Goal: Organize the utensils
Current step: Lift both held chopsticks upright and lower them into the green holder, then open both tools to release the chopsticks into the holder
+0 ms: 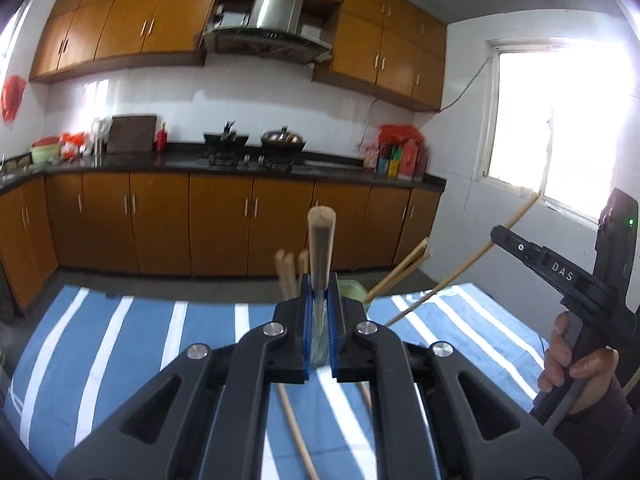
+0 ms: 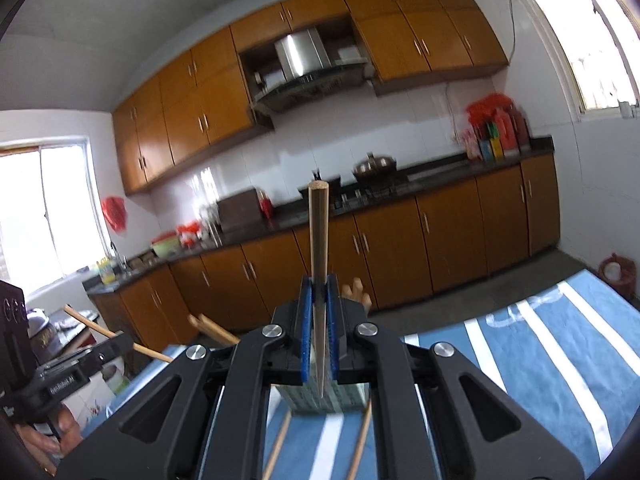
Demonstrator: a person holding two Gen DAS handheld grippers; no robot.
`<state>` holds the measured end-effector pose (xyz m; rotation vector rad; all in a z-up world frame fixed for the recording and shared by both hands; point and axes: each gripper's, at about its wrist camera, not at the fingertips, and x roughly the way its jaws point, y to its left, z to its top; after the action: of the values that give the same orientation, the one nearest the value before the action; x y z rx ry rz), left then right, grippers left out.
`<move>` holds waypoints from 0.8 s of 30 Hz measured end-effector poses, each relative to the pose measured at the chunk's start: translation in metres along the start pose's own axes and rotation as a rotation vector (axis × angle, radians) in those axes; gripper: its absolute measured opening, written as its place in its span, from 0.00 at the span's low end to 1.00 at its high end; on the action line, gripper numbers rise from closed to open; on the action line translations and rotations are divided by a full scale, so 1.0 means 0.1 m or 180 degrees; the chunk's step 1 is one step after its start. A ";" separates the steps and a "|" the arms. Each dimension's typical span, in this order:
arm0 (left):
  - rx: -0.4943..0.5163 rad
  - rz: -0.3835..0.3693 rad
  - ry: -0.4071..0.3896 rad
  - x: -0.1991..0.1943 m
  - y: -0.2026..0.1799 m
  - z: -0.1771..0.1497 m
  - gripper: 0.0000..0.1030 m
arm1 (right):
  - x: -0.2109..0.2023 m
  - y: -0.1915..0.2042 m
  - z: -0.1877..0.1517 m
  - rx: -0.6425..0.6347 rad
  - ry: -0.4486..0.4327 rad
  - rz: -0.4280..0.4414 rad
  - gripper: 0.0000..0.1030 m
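My left gripper (image 1: 320,280) is shut on a wooden chopstick (image 1: 321,236) that points forward and up. Just behind its fingers stands a pale green holder (image 1: 353,290) with several chopsticks (image 1: 285,274) leaning out of it. At the right of this view my right gripper (image 1: 505,239) grips another long chopstick (image 1: 452,276) slanting over the table. In the right wrist view that gripper (image 2: 319,280) is shut on its chopstick (image 2: 319,232), above the ribbed green holder (image 2: 308,400). The left gripper (image 2: 120,342) shows at the far left with its stick (image 2: 94,328).
A blue and white striped cloth (image 1: 120,340) covers the table; loose chopsticks (image 1: 298,436) (image 2: 360,440) lie on it under the grippers. A hand (image 1: 576,364) holds the right gripper's handle. Across the floor runs a kitchen counter (image 1: 248,166) with a wok, under wooden cabinets.
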<state>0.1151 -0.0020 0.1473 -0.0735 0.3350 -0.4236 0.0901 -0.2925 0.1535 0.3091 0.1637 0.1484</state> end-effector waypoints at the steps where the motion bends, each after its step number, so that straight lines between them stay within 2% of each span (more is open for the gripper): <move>1: 0.0018 0.0015 -0.0046 0.01 -0.03 0.05 0.08 | 0.01 0.03 0.05 -0.0018 -0.0083 -0.0001 0.07; 6: 0.0028 0.0087 -0.0207 0.19 -0.13 0.25 0.08 | 0.18 0.14 0.16 -0.0083 -0.0319 -0.0033 0.07; 8: 0.0069 0.0132 -0.0172 0.32 -0.16 0.29 0.07 | 0.28 0.17 0.15 -0.0139 -0.0335 -0.0078 0.07; 17: 0.0005 0.0249 0.0092 0.83 -0.03 0.16 0.07 | 0.87 0.16 -0.18 -0.0257 0.0118 -0.0200 0.07; 20: -0.0003 0.0276 0.0153 0.95 0.03 0.10 0.08 | 0.92 0.16 -0.26 -0.0260 0.0226 -0.0200 0.07; 24: 0.0001 0.0281 0.0113 0.97 0.05 0.11 0.08 | 0.95 0.14 -0.30 -0.0221 0.0343 -0.0150 0.08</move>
<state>0.2035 -0.0377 0.1276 -0.0506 0.3719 -0.3377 0.1752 -0.2541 0.1168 0.2279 0.2718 0.1239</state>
